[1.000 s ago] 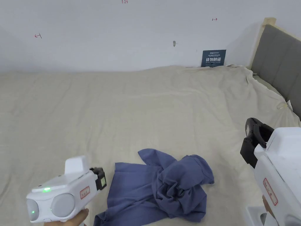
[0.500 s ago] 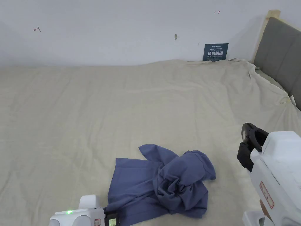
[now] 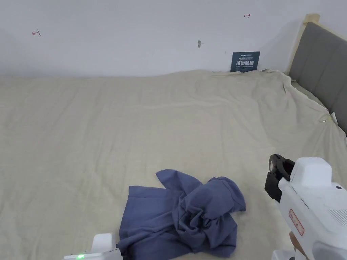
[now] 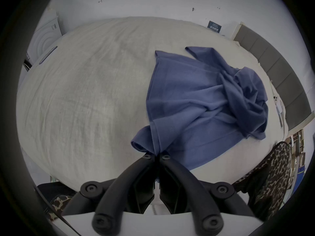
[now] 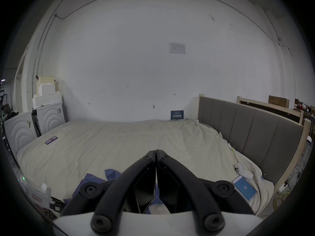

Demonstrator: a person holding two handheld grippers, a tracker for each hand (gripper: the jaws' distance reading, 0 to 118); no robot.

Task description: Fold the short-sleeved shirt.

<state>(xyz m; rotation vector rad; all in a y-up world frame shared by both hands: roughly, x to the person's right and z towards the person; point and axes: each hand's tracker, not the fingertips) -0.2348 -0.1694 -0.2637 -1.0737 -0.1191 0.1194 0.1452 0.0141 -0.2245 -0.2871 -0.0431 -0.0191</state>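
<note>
Left gripper (image 4: 157, 154) pinches the shirt (image 4: 201, 100) hem at 6 o'clock; right gripper (image 5: 156, 152), closed and empty, likely grabs next to spread it.

Even soft light, no glare; gripper views fisheye w/ dark vignette, edges warped.

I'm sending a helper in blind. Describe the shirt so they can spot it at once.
Find the bed with the beige sheet, its grey headboard at the right. Near the front edge lies the shirt, a crumpled heap bunched at its right. It is the one blue-purple cloth on the pale sheet, and the left claw pinches its near corner.
</note>
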